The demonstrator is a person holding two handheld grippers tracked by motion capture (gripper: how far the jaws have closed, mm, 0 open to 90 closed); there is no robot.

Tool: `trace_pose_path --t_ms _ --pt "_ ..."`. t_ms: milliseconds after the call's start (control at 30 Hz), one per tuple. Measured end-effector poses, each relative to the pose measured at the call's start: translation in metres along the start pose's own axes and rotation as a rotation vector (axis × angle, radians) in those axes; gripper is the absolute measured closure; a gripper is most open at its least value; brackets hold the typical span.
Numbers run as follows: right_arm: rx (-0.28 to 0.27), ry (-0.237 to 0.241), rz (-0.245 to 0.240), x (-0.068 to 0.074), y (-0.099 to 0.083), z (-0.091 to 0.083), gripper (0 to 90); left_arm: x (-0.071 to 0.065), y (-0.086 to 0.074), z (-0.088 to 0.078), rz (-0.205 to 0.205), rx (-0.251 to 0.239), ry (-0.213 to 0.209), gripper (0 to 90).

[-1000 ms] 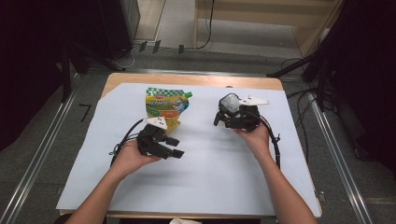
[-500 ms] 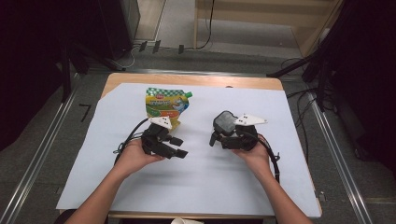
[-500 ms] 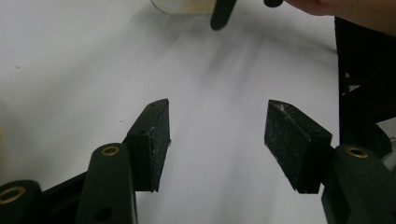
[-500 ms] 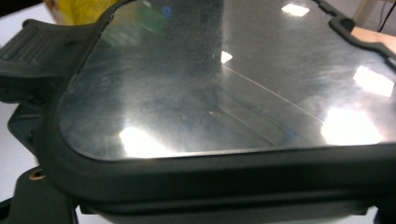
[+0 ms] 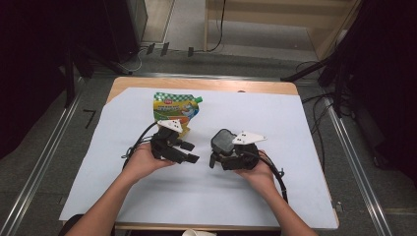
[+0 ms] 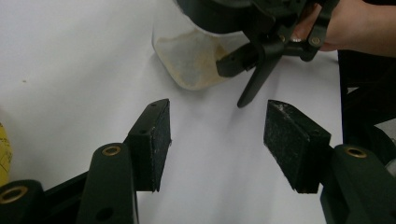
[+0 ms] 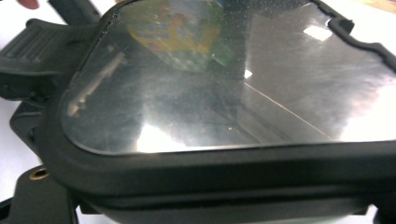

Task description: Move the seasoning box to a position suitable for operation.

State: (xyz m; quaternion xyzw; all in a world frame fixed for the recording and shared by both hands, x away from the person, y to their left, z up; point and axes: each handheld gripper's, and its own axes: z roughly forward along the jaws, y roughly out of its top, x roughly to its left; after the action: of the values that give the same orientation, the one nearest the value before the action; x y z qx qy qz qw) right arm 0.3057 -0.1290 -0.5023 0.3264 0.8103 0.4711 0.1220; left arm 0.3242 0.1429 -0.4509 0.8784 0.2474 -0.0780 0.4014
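My left gripper [image 5: 191, 152] lies level on the white sheet, pointing right, open with nothing between its black pads [image 6: 152, 140]. Just to its right, my right gripper [image 5: 219, 153] is shut on a clear container [image 5: 223, 140] with a black-rimmed lid. In the left gripper view that container [image 6: 189, 60] shows pale residue inside, with a jaw of the right gripper [image 6: 261, 56] against its side. The lid [image 7: 210, 93] sits close up in the right gripper view. A green and yellow pouch [image 5: 174, 105] lies flat behind the left gripper.
A white sheet [image 5: 295, 128] covers the wooden table [image 5: 206, 84]. Cables trail from both grippers toward the near edge. Metal rails run along the floor on both sides, and dark equipment stands beyond the table.
The right hand has carried the container down and toward the near side, closer to the left gripper. The left hand has stayed where it was.
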Motion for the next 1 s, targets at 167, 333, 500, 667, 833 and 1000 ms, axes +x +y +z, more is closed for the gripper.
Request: trace_pose_path --t_ms 167,333,500,667,833,1000 --pt "0.020 0.021 -0.017 0.008 -0.001 0.009 15.7 0.000 0.000 0.000 -0.004 -0.002 0.000 42.6" --pt "0.027 0.013 -0.054 0.016 -0.001 0.016 15.7 0.001 0.000 -0.001 0.006 -0.002 0.003 42.6" --pt "0.025 0.000 -0.088 0.020 -0.002 0.017 15.8 0.000 0.000 0.000 0.013 0.001 0.004 42.6" --pt "0.024 0.004 -0.093 0.018 -0.006 0.015 15.8 -0.001 0.000 0.000 0.018 -0.002 0.003 42.6" --pt "0.026 -0.002 -0.096 0.019 -0.006 0.015 15.7 -0.001 0.000 0.000 0.018 -0.003 0.004 42.6" --pt "0.048 -0.002 -0.092 0.019 -0.006 0.009 15.6 0.000 0.000 0.000 0.011 -0.007 0.004 43.6"
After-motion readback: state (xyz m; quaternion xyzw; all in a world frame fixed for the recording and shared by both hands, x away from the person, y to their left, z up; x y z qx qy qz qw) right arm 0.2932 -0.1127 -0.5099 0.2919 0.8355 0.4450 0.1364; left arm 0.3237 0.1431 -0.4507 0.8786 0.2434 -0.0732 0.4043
